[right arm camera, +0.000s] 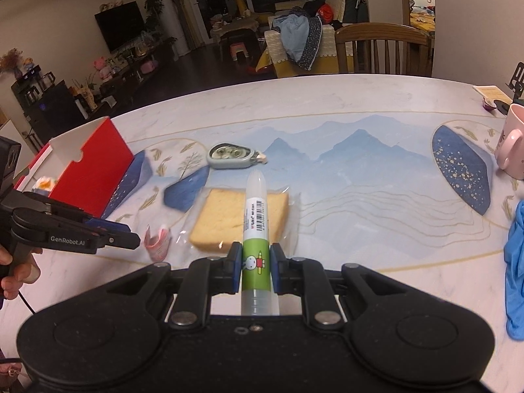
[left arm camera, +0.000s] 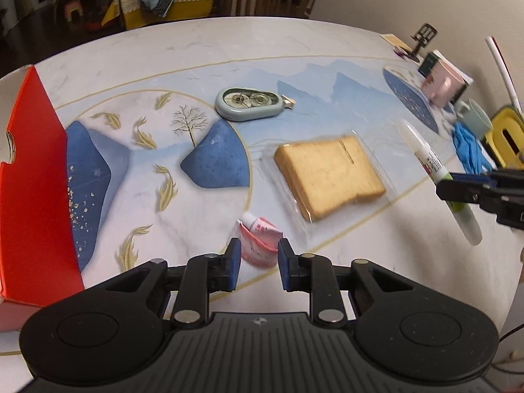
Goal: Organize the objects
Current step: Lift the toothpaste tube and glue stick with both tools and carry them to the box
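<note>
My left gripper (left arm camera: 259,263) is shut on the tail of a small crumpled pink tube (left arm camera: 260,240), low over the table; its white cap points away from me. From the right wrist view the same gripper (right arm camera: 132,237) reaches in from the left with the pink tube (right arm camera: 158,242) at its tip. My right gripper (right arm camera: 256,267) is shut on a glue stick (right arm camera: 256,216) with a green label, held above the table. The glue stick (left arm camera: 435,170) also shows at the right of the left wrist view. A wrapped slice of bread (left arm camera: 330,177) and a grey-green correction tape (left arm camera: 249,103) lie on the table.
An open red box (left arm camera: 36,177) stands at the left table edge. At the right sit a pink mug (left arm camera: 442,85), a green cup (left arm camera: 476,118), a blue cloth (right arm camera: 517,262) and a yellow holder (left arm camera: 509,137). A wooden chair (right arm camera: 383,49) stands behind the table.
</note>
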### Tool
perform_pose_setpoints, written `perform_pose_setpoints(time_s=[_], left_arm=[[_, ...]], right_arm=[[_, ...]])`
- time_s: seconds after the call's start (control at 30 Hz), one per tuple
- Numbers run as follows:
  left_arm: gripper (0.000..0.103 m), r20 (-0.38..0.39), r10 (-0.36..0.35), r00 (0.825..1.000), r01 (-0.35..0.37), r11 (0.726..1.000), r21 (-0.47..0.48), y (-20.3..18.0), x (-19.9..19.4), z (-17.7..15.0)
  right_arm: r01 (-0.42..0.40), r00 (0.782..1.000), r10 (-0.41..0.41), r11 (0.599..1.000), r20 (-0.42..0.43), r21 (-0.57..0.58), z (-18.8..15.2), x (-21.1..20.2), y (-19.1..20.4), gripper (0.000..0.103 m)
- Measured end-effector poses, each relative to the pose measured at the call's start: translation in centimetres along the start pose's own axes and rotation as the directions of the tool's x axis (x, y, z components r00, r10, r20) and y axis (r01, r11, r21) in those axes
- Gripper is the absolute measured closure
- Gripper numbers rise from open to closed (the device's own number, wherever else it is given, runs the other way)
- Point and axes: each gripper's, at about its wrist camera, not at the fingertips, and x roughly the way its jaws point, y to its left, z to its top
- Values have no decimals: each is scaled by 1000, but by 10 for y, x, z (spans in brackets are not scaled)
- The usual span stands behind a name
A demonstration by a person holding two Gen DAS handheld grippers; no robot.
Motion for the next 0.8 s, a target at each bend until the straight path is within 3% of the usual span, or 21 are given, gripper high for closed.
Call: perform_pose_setpoints(time_s=[0.03,0.07,0.13,0.4,0.8], left_arm=[[69,1,1,1000,-1,1000,16,-2,0,-2],[50,2,2,1000,-2,999,33,-4,1,-3],[33,15,2,1000,-3,998,63,-9,2,-7],[33,29,57,998,-62,973,223,-24,26,-6],[33,23,75,997,-78,964,253,-13,44,-7]], right_arm=[[-3,1000,3,1000,-1,1,-1,0,1,86],[-4,1000,4,1000,-3,1,-3,-1,1,86],[-3,1000,3,1000,-4,1,-5,-2,3,86],[1,1000,-1,1000,-19,6,-15,-4,4,86],[10,999,-9,1000,-35,28,-21,-1,-1,86]])
